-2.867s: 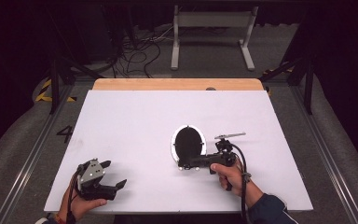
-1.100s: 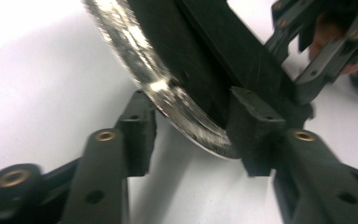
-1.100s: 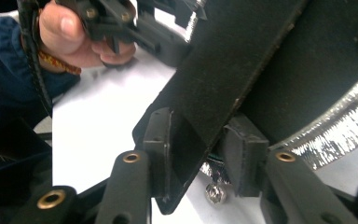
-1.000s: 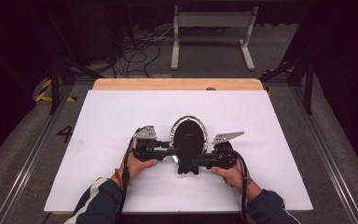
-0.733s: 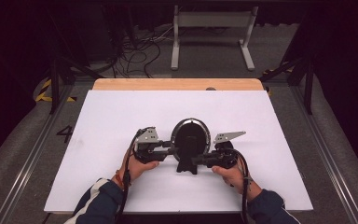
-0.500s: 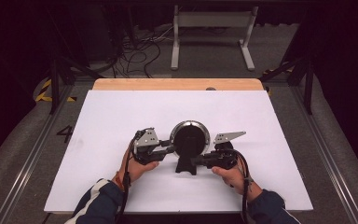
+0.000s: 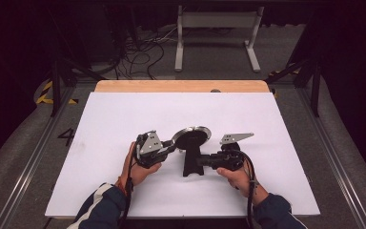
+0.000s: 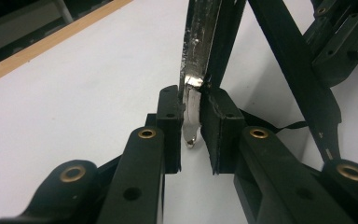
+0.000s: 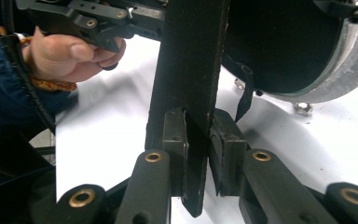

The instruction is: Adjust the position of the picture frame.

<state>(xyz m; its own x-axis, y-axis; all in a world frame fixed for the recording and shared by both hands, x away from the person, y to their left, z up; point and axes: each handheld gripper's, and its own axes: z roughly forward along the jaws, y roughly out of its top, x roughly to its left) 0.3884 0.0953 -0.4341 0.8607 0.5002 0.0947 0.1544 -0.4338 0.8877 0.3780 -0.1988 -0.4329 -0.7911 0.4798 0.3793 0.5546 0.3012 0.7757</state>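
Observation:
A round black disc (image 7: 191,136) with a silver rim (image 8: 199,42) is tilted up near the middle of the white table (image 7: 124,114). A black stand strut (image 7: 191,164) hangs from it down to the table. My left gripper (image 7: 173,146) is shut on the left edge of the rim; in the left gripper view its jaws (image 8: 193,107) pinch the silver edge. My right gripper (image 7: 201,162) is shut on the strut (image 9: 191,56) from the right, jaws (image 9: 198,128) clamped on its flat sides. The disc's black face (image 9: 284,46) looms above, with a thin black strap (image 9: 246,93) dangling.
The white table has a wooden strip (image 7: 181,86) along its far edge. Beyond it stand a white metal frame (image 7: 217,28) and loose cables (image 7: 138,52) on the floor. Metal rails (image 7: 24,167) run along both sides of the table.
My left gripper came from the near left of the table and shut on the disc's rim. The disc, lying flat earlier, has been raised and tipped up, with the strut now swung out below it.

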